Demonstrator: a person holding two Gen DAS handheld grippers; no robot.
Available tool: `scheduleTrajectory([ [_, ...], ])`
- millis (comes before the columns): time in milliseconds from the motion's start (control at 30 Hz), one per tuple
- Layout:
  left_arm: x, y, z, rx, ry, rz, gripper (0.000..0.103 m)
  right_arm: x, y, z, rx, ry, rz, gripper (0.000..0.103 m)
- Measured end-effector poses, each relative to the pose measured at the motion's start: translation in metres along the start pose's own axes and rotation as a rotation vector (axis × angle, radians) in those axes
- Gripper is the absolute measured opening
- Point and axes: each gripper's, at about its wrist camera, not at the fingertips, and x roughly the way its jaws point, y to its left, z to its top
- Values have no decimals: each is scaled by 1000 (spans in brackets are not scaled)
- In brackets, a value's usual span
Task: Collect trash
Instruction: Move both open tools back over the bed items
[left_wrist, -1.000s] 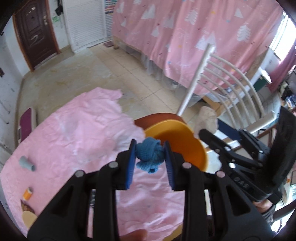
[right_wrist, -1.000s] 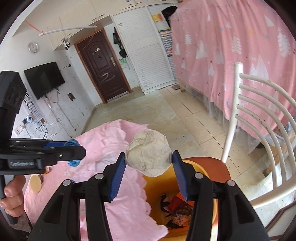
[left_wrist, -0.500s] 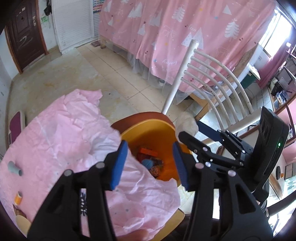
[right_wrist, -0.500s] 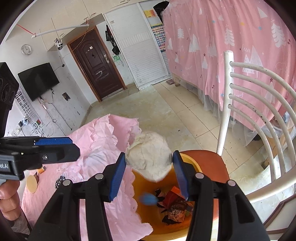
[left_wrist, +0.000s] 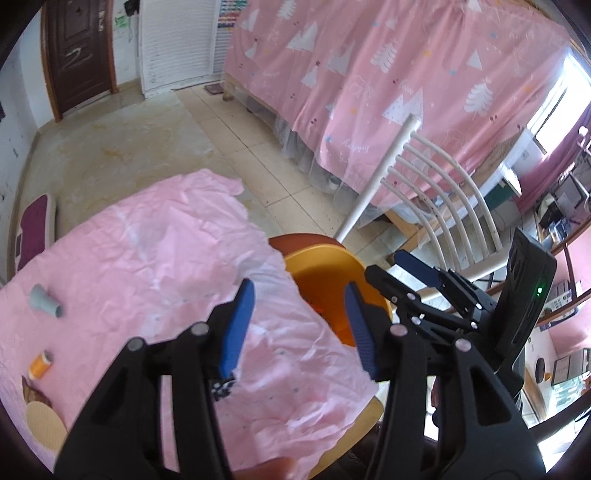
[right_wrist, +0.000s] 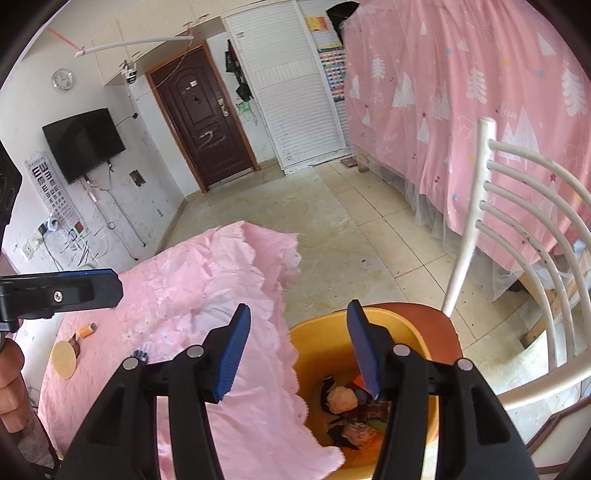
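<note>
An orange bin (right_wrist: 402, 332) stands on a brown chair seat (right_wrist: 439, 317) beside the table and holds several pieces of trash, among them a pale paper ball (right_wrist: 343, 401). It also shows in the left wrist view (left_wrist: 325, 280). My right gripper (right_wrist: 297, 350) is open and empty just above the bin's near rim. My left gripper (left_wrist: 297, 326) is open and empty over the table edge next to the bin. On the pink tablecloth (left_wrist: 147, 266) lie a grey tube (left_wrist: 45, 301), an orange spool (left_wrist: 40, 365) and a tan disc (left_wrist: 44, 421).
A white slatted chair back (right_wrist: 517, 229) rises right of the bin. A bed with a pink patterned cover (right_wrist: 480, 92) fills the far right. Tiled floor (right_wrist: 295, 206) lies beyond the table. A small dark item (left_wrist: 221, 387) lies on the cloth under my left gripper.
My left gripper let go of the blue yarn ball, which fell into the bin, then drew back over the table. My right gripper opened and the paper ball dropped into the bin.
</note>
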Motion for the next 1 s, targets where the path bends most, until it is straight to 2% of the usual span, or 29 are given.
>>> scheduleTrajectory([
  [200,-24,32,-10,-50,-42,20,49,9,41,7,-65,12,27,44],
  [300,-36,49,-15,-77,-59,30,53,16,63,9,-99,20,44,44],
  [567,-65,96,-31,-143,-100,64,53,33,117,13,-179,45,85,44],
  [1000,-114,171,-69,-252,-151,164,54,64,205,4,-299,95,157,44],
])
